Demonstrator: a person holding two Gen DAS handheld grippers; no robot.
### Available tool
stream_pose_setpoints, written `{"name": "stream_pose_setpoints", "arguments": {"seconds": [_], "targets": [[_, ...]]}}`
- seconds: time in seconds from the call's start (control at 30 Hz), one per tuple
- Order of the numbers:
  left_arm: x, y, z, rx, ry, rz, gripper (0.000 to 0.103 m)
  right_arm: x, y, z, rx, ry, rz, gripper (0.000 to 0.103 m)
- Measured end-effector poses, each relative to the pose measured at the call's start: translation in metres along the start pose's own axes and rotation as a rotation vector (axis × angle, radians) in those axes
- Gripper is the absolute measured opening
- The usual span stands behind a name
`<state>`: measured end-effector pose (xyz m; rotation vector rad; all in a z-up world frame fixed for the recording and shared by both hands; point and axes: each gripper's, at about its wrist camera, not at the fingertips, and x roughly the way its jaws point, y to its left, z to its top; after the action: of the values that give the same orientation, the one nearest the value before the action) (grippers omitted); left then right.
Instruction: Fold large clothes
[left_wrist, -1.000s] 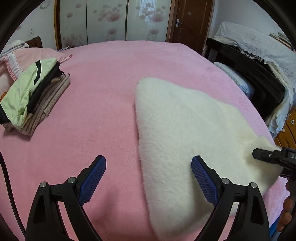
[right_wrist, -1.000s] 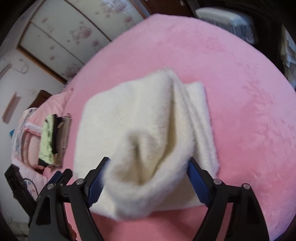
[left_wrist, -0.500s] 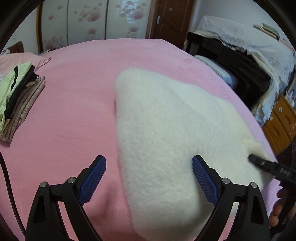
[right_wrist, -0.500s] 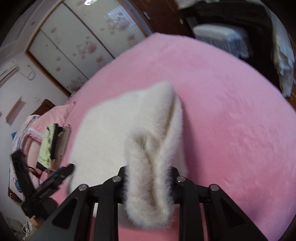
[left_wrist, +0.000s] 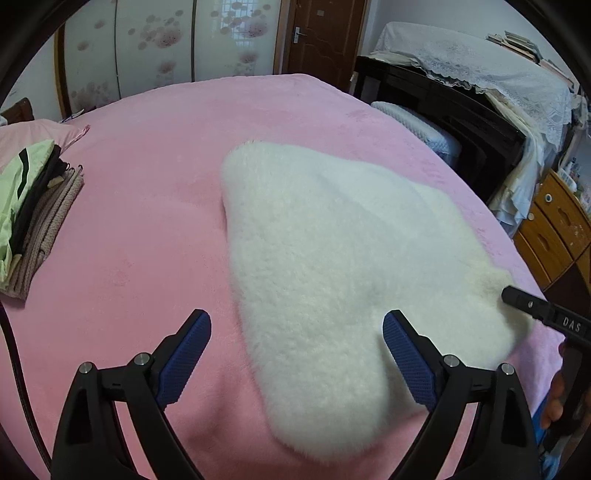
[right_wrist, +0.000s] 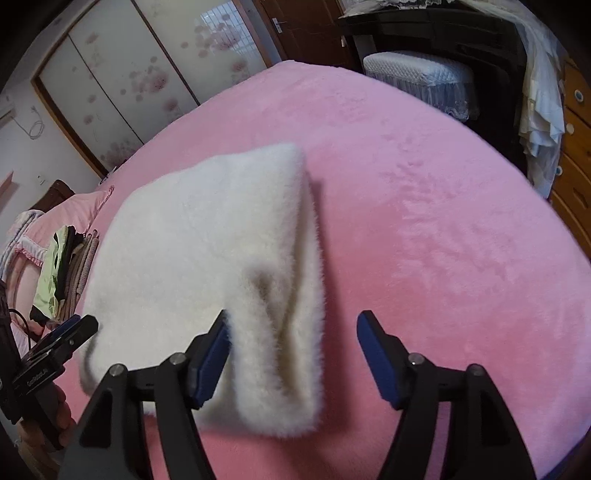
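A fluffy cream-white garment (left_wrist: 332, 251) lies folded on the pink bed (left_wrist: 155, 206). It also shows in the right wrist view (right_wrist: 207, 243), with a thick rolled edge lying between the right fingers. My left gripper (left_wrist: 297, 354) is open above the garment's near edge and holds nothing. My right gripper (right_wrist: 293, 354) is open around the rolled edge, with the left pad close against the fur and the right pad apart over the bed. The right gripper also shows in the left wrist view (left_wrist: 532, 308) at the garment's right corner.
A stack of folded clothes (left_wrist: 33, 210) sits at the bed's left, also visible in the right wrist view (right_wrist: 66, 273). A dark piano with lace cover (left_wrist: 461, 99), a padded stool (right_wrist: 421, 81) and a wooden dresser (left_wrist: 554, 225) stand right of the bed. Wardrobe doors (left_wrist: 166, 48) are behind.
My right gripper, shut on the garment's rolled edge half a second ago, has opened and let it go; the edge now rests on the bed. My left gripper stayed open.
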<state>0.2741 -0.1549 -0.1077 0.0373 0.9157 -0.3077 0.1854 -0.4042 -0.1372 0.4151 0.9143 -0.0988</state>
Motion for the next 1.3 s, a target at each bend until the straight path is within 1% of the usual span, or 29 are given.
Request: {"name": "stream_pose_setpoints", "arguments": {"seconds": [0.03,0.07,0.1,0.17,0.2,0.23,0.27,0.33,0.4,0.43,0.53,0.6,0.67,0.73,0.8,0.93,0.97,1.07,1.17,1.23,1.3], "targets": [[-0.004,0.001,0.003,-0.002,0.003,-0.005,0.098,-0.008,0.003,0.004,-0.017,-0.016,-0.015,0.069],[-0.011,0.002,0.008,-0.007,0.006,-0.015,0.101,-0.016,0.005,0.009,-0.033,-0.035,-0.035,0.072],[-0.015,0.003,0.011,-0.014,0.012,-0.024,0.102,-0.023,0.007,0.013,-0.049,-0.052,-0.048,0.078],[-0.024,0.007,0.023,-0.031,0.035,-0.039,0.102,-0.037,0.015,0.024,-0.087,-0.079,-0.076,0.085],[-0.026,0.009,0.029,-0.043,0.046,-0.048,0.102,-0.043,0.018,0.028,-0.103,-0.088,-0.078,0.085],[-0.029,0.013,0.035,-0.059,0.057,-0.067,0.102,-0.049,0.024,0.034,-0.122,-0.106,-0.068,0.085],[-0.031,0.017,0.043,-0.083,0.07,-0.106,0.102,-0.055,0.029,0.04,-0.145,-0.129,-0.047,0.085],[-0.035,0.024,0.053,-0.115,0.074,-0.154,0.102,-0.064,0.041,0.049,-0.185,-0.175,-0.012,0.086],[-0.04,0.027,0.061,-0.131,0.044,-0.144,0.102,-0.069,0.05,0.059,-0.216,-0.211,0.0,0.094],[-0.04,0.025,0.064,-0.125,0.032,-0.129,0.103,-0.068,0.055,0.065,-0.239,-0.206,0.003,0.095],[-0.035,0.022,0.07,-0.106,0.042,-0.102,0.103,-0.051,0.067,0.077,-0.305,-0.14,-0.023,0.095],[-0.026,0.021,0.071,-0.111,0.071,-0.125,0.103,-0.039,0.071,0.078,-0.335,-0.102,-0.036,0.095],[-0.013,0.019,0.069,-0.105,0.106,-0.134,0.103,-0.026,0.072,0.075,-0.344,-0.063,-0.032,0.095],[0.005,0.018,0.063,-0.107,0.144,-0.148,0.103,-0.012,0.068,0.073,-0.341,-0.028,-0.026,0.095],[0.025,0.023,0.057,-0.142,0.185,-0.176,0.103,0.007,0.059,0.073,-0.322,0.02,-0.009,0.095],[0.058,0.035,0.04,-0.209,0.257,-0.19,0.103,0.047,0.039,0.071,-0.254,0.132,0.023,0.095],[0.065,0.037,0.036,-0.22,0.272,-0.202,0.103,0.055,0.032,0.069,-0.242,0.154,0.023,0.095],[0.079,0.05,0.026,-0.304,0.291,-0.306,0.103,0.081,0.012,0.065,-0.194,0.234,0.03,0.095],[0.087,0.055,0.021,-0.332,0.301,-0.357,0.103,0.095,-0.011,0.064,-0.098,0.288,0.137,0.095],[0.093,0.056,0.019,-0.336,0.303,-0.381,0.103,0.103,-0.022,0.064,-0.055,0.32,0.185,0.096],[0.096,0.054,0.018,-0.336,0.308,-0.392,0.103,0.109,-0.027,0.064,-0.048,0.335,0.214,0.1]]}}
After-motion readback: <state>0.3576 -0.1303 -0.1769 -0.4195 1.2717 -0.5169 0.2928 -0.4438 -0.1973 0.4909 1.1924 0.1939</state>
